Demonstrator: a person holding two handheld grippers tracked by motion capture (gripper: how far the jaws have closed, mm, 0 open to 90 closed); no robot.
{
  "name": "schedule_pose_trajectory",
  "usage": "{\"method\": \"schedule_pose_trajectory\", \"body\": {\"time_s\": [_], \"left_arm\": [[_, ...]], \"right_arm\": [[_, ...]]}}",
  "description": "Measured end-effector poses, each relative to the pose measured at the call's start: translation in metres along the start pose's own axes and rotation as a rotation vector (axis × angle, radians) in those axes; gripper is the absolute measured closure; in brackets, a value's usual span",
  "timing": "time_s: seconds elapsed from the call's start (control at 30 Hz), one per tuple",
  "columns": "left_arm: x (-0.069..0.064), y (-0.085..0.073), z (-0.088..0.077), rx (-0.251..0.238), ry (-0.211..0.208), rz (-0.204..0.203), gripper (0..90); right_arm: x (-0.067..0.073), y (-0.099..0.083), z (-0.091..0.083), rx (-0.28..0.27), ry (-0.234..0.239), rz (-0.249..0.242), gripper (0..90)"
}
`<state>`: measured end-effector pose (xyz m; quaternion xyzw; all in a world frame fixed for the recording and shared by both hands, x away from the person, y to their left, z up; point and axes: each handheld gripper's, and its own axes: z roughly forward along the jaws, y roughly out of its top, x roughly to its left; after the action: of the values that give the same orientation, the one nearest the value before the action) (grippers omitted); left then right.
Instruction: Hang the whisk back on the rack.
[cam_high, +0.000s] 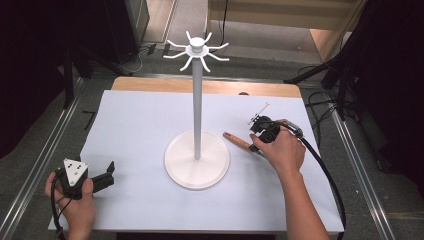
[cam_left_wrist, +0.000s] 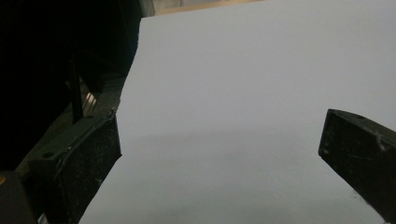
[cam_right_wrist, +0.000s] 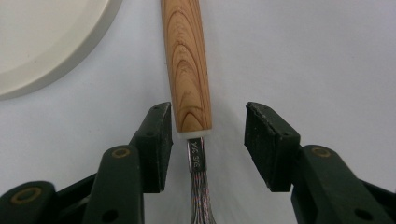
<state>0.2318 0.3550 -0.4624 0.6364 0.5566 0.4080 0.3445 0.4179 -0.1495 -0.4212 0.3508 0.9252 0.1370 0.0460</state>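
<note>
One whisk lies flat on the white-covered counter, toward its right side, just beside the round foot of the stand and a little to the right of it. Its handle is light wood with a bold looping grain, rounded and slightly tapered, ending in a pale collar where a short stamped metal ferrule gathers a bundle of thin steel wires. In the high view the wooden end points toward the stand's foot, while the wire end runs off under the person's right hand. The right hand-held gripper straddles the whisk at the join of handle and ferrule: the left pad sits right against the wood, the right pad stands clear of it with bare counter between, so the jaws are still parted around the whisk rather than pinching it. The left hand-held gripper rests near the counter's front left corner, its two jaws spread wide over bare white surface with nothing between them. One white stand rises near the middle of the counter: a single round base, one slim upright pole, and a cap at the top from which about eight curved hooks fan outward, all of them bare.
</note>
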Motion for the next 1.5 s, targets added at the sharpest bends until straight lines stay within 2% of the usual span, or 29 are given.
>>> {"method": "schedule_pose_trajectory", "body": {"time_s": [0.17,0.37,0.5,0.77,0.83,0.93,1.13,1.3,1.37,1.4,1.5], "left_arm": [[0.000,0.000,0.000,-0.001,0.000,0.002,0.0],[0.000,0.000,0.000,0.001,0.001,-0.001,0.0],[0.000,0.000,0.000,0.000,0.003,0.001,0.0],[0.000,0.000,0.001,0.001,0.006,0.003,0.0],[-0.001,0.000,0.001,0.003,0.013,0.004,0.0],[-0.001,0.000,0.001,0.009,0.017,0.006,0.0],[-0.001,0.000,0.001,0.006,0.018,0.000,0.0],[-0.001,0.000,0.001,0.007,0.019,-0.004,0.0],[-0.001,0.000,0.001,0.005,0.018,-0.005,0.0],[0.000,0.000,0.001,0.005,0.018,-0.006,0.0],[0.000,0.000,0.001,0.010,0.019,-0.007,0.0]], "right_arm": [[0.001,0.005,0.003,0.008,0.008,0.006,54.9],[0.003,0.011,0.011,0.042,0.022,-0.012,59.4],[0.006,0.014,0.019,0.061,0.014,-0.037,63.1],[0.008,0.016,0.027,0.086,0.009,-0.052,68.8],[0.010,0.016,0.027,0.085,0.004,-0.036,69.0],[0.011,0.017,0.028,0.088,-0.005,-0.054,69.5],[0.013,0.015,0.027,0.081,-0.020,-0.066,69.8],[0.016,0.013,0.026,0.054,-0.049,-0.034,70.7],[0.015,0.011,0.023,0.037,-0.052,-0.006,70.7],[0.015,0.011,0.023,0.037,-0.052,-0.006,70.7],[0.015,0.009,0.014,-0.012,-0.066,-0.008,70.8]]}}
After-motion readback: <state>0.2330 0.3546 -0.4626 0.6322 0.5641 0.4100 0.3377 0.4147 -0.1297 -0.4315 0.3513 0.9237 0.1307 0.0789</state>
